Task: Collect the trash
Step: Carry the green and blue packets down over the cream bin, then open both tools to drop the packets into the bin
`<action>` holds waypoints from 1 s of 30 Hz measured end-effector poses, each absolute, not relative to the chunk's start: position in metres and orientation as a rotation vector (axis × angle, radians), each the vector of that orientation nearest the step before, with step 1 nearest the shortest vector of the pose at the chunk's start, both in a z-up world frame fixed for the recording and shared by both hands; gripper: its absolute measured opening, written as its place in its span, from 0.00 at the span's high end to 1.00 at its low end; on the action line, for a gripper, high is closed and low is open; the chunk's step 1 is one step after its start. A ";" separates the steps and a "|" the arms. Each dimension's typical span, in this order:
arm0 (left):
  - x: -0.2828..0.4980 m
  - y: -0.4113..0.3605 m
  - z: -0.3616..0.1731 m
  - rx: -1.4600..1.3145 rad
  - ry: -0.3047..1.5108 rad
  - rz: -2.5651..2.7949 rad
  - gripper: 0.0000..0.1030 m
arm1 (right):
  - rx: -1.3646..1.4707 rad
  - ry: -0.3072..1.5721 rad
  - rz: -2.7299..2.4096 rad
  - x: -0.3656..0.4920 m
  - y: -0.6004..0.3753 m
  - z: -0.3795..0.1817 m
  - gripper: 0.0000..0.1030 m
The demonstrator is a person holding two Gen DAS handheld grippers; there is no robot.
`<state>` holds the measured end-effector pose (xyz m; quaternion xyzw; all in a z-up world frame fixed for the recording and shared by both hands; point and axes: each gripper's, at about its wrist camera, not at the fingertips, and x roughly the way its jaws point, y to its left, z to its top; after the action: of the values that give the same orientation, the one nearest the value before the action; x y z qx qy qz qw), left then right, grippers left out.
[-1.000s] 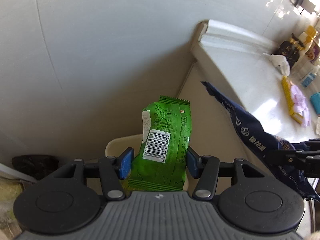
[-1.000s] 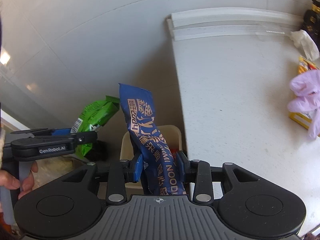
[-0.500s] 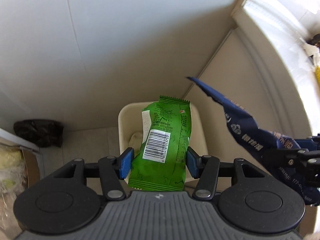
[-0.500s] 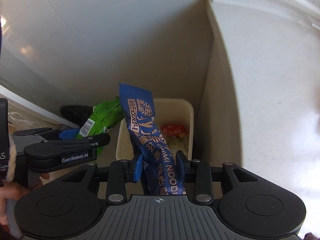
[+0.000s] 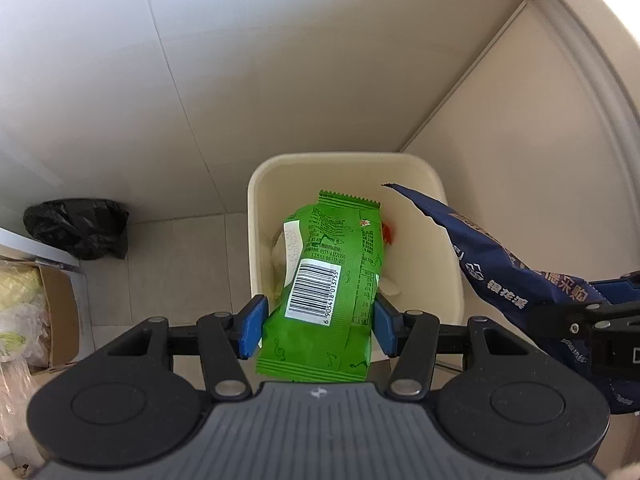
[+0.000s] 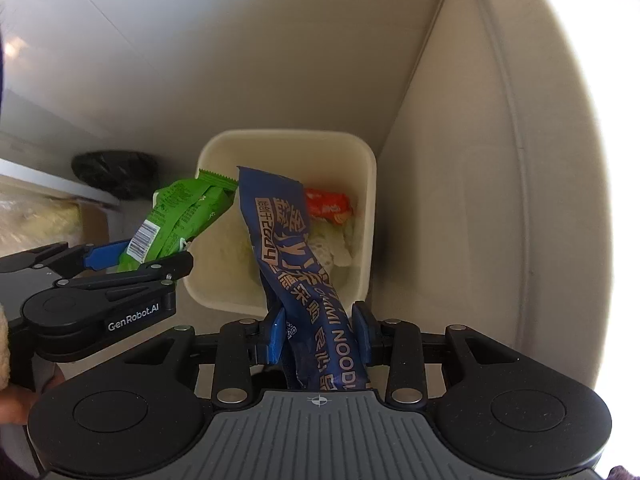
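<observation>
At the lower centre of the left wrist view, the left gripper [image 5: 318, 326] pinches a glossy green plastic snack wrapper [image 5: 328, 292] between its blue pads [image 5: 251, 330]; the crinkled film carries a white barcode label and ends in a serrated top edge. The wrapper hangs over the open mouth of a cream, rounded-rectangular plastic trash bin [image 5: 452, 256] with smooth matte walls. In the right wrist view, the right gripper [image 6: 318, 334] at lower centre is closed narrowly on a long, creased dark-blue noodle packet [image 6: 296, 264] with gold lettering, which leans up and left over the same bin [image 6: 370, 216]. Inside the bin lie a red-orange wrapper [image 6: 326, 206] and pale crumpled scraps [image 6: 336, 240]. The green wrapper [image 6: 180, 216] and the left gripper [image 6: 136, 258] sit at the middle left of this view, at the bin's left rim. A wrinkled black plastic bag [image 5: 78, 226] rests on the tiled floor at the left, near a brown cardboard box [image 5: 60, 320] holding pale, translucent bagged material.
</observation>
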<state>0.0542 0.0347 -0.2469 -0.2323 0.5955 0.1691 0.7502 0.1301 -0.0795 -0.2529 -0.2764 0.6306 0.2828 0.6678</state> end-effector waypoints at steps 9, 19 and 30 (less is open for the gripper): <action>0.067 0.040 -0.280 -0.530 1.375 0.373 0.50 | -0.751 1.455 0.597 0.142 -0.058 -0.284 0.66; 0.071 0.032 -0.291 -0.506 1.413 0.342 0.33 | -0.755 1.464 0.585 0.123 -0.070 -0.280 0.48; 0.072 0.029 -0.292 -0.494 1.428 0.341 0.25 | -0.759 1.441 0.600 0.131 -0.066 -0.278 0.42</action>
<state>0.0718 0.0287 -0.2920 -0.2229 0.6448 0.1538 0.7147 0.1312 -0.0664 -0.2784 -0.3336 0.6333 0.2640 0.6465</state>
